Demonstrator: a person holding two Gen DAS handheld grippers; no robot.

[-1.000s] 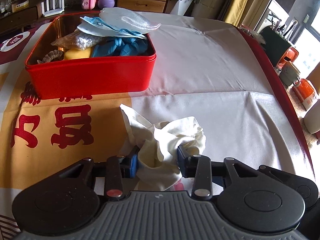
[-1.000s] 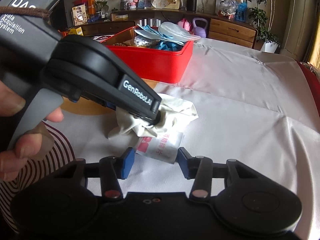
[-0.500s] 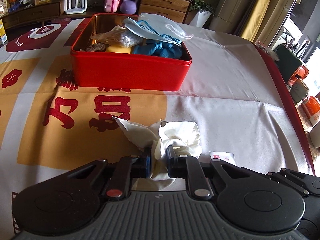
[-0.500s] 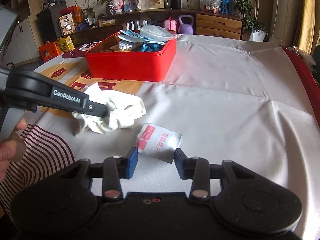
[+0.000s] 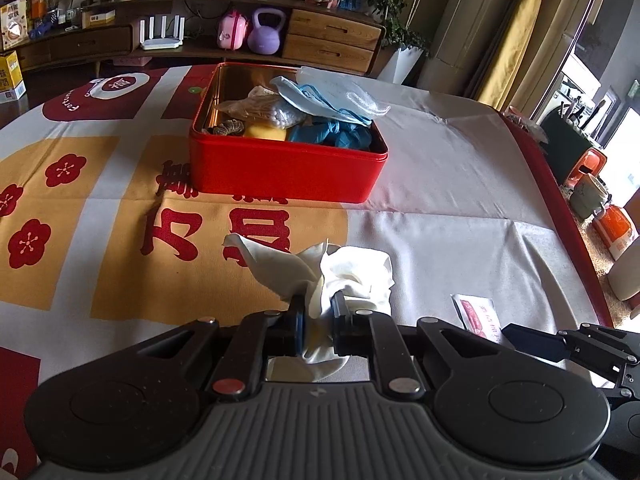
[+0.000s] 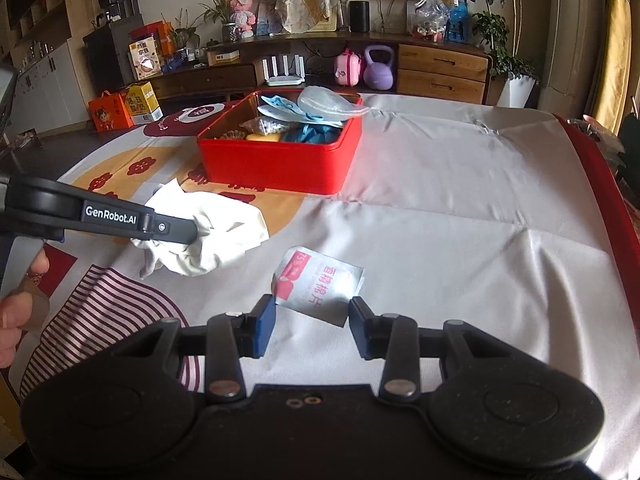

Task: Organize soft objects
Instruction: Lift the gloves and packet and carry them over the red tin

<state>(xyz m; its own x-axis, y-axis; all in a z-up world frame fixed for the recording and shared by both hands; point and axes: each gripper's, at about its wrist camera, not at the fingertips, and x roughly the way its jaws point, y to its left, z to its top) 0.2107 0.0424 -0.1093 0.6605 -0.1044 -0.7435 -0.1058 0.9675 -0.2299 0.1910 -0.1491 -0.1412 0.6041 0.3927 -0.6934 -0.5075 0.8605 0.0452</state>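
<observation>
- While the left gripper (image 5: 318, 322) pinched the white cloth (image 5: 344, 276) just above the tablecloth (image 5: 460, 248), loose folds could snag the red tin (image 5: 288, 172) rim.
- Right gripper (image 6: 312, 324) stood open and empty over the wipe sachet (image 6: 320, 282).
- Open room lay between cloth and tin.

hidden: white cloth (image 5: 352, 276) lower part behind left hand-held gripper (image 5: 318, 326) | sachet (image 5: 476, 312) near end behind right hand-held gripper (image 5: 532, 344) | red tin (image 5: 288, 168) contents partly buried under mask
</observation>
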